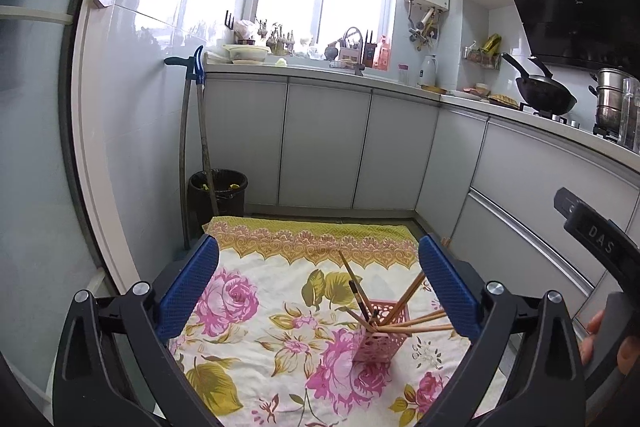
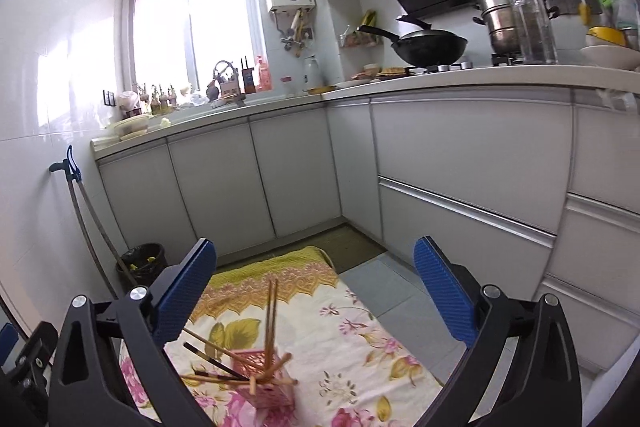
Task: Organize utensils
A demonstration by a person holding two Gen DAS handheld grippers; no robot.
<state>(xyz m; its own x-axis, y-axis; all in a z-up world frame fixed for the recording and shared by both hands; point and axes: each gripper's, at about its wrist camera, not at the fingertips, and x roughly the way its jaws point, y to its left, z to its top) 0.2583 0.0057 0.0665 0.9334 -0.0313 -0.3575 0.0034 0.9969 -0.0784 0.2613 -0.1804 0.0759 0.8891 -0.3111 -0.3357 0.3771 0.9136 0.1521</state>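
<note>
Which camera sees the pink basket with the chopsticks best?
The left wrist view: the pink basket sits whole and sharp, its lattice wall visible. In the right wrist view it sits lower, slightly blurred, partly hidden by chopsticks.

Pink lattice holder point(image 1: 380, 331), brown chopsticks point(image 1: 412, 291), floral pink/green cloth point(image 1: 256, 307).

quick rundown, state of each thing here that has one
left gripper: open, empty
right gripper: open, empty
pink holder: upright on the floral cloth
chopsticks: standing in the holder, splayed outward
cabinet doors: closed
trash bin: open, lined
</note>
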